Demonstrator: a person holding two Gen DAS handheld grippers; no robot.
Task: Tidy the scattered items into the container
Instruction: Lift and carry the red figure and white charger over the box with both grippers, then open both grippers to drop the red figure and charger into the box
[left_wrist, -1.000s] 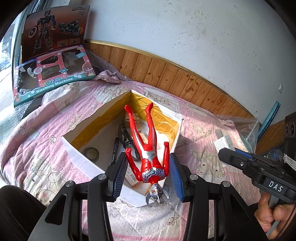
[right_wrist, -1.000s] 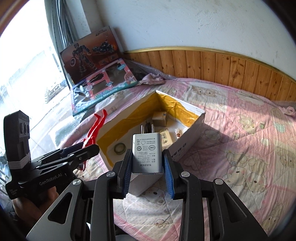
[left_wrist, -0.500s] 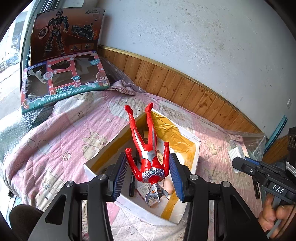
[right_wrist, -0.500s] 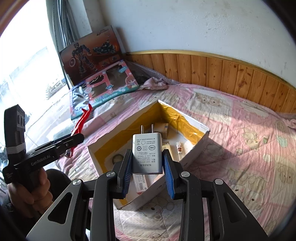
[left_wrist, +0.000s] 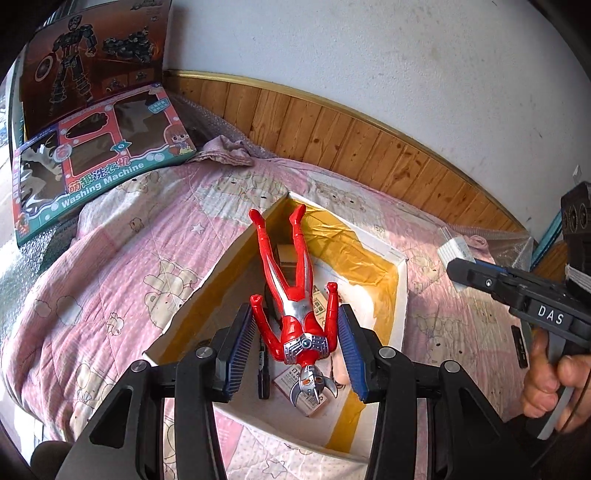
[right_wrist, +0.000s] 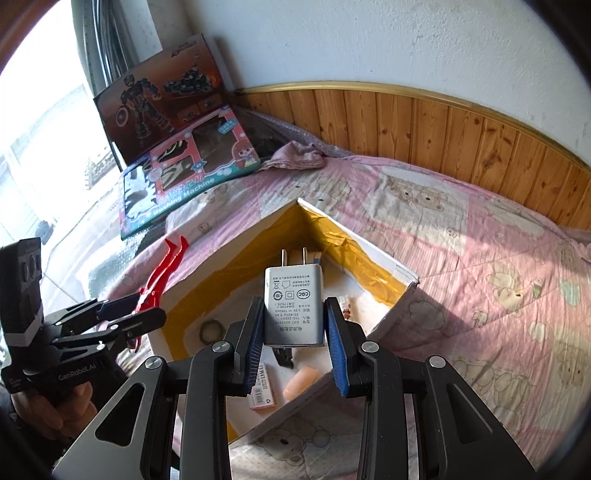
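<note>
A white cardboard box lined with yellow tape lies open on the pink quilt. My left gripper is shut on a red and silver toy figure, gripped at the arms, legs pointing away, over the box's inside. My right gripper is shut on a white plug charger, prongs forward, above the box. In the box lie a black marker, small packets, a tape ring and a peach piece. Each view shows the other gripper held by a hand.
Two toy boxes lean at the back left beside a window. A crumpled cloth and bubble wrap lie by the wood-panelled wall. Bear-print quilt spreads around the box.
Both grippers have moved forward over the box, still holding the figure and the charger. The box now sits directly under both held items.
</note>
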